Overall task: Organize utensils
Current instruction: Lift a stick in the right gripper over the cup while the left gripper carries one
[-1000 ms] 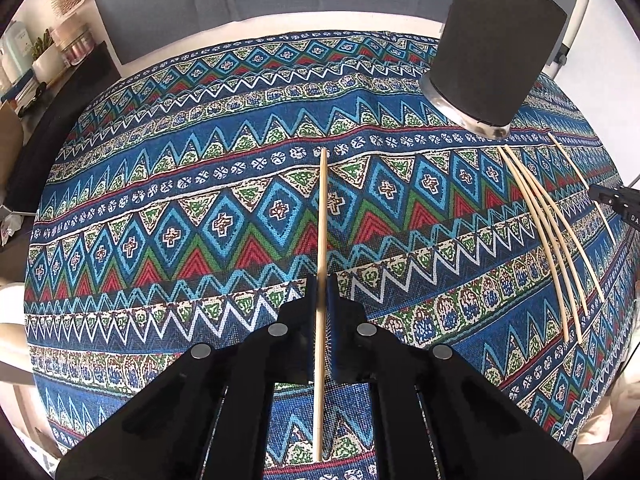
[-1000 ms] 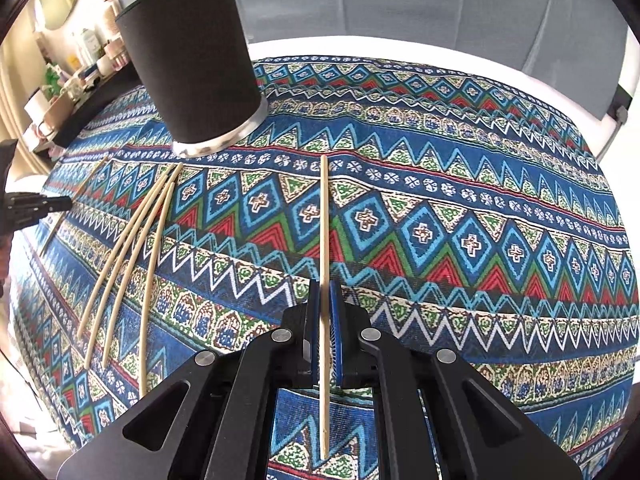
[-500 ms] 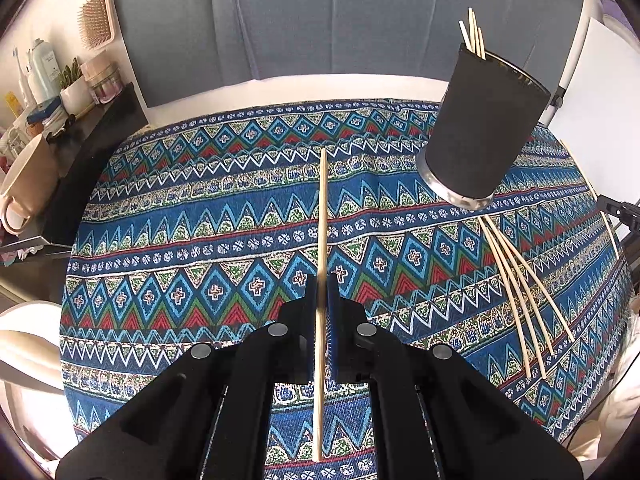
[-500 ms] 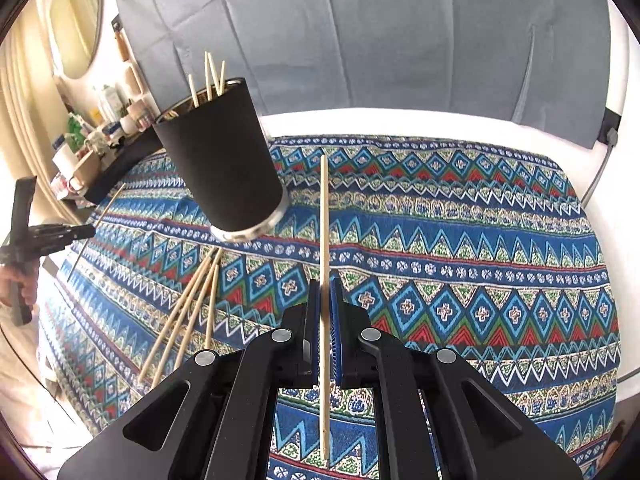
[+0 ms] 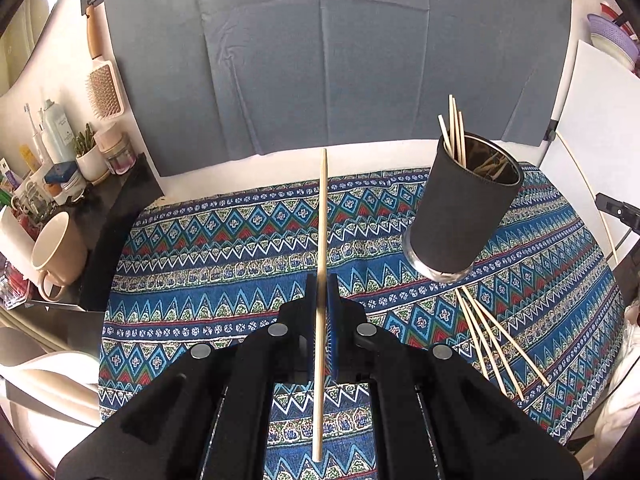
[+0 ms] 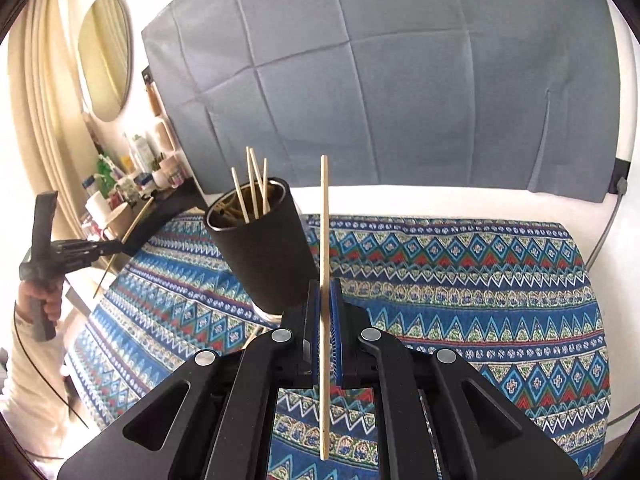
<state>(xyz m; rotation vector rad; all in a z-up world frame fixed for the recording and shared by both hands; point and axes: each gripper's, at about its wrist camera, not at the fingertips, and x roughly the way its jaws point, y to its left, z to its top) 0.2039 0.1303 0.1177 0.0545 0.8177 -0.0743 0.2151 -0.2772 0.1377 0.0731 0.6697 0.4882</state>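
Observation:
My left gripper is shut on a wooden chopstick and holds it well above the patterned cloth. My right gripper is shut on another wooden chopstick, also raised. A black cup with several chopsticks standing in it is to the right in the left wrist view and just left of the right gripper's fingers in the right wrist view. Several loose chopsticks lie on the cloth below the cup. The left gripper with its chopstick shows at far left in the right wrist view.
The blue patterned tablecloth covers the table. A dark shelf at the left holds a cream mug, bottles and jars. A grey cloth backdrop hangs behind. A white board stands at the right.
Both grippers have risen and tilted up from low over the cloth, each still holding its chopstick. The cup now shows from above its rim.

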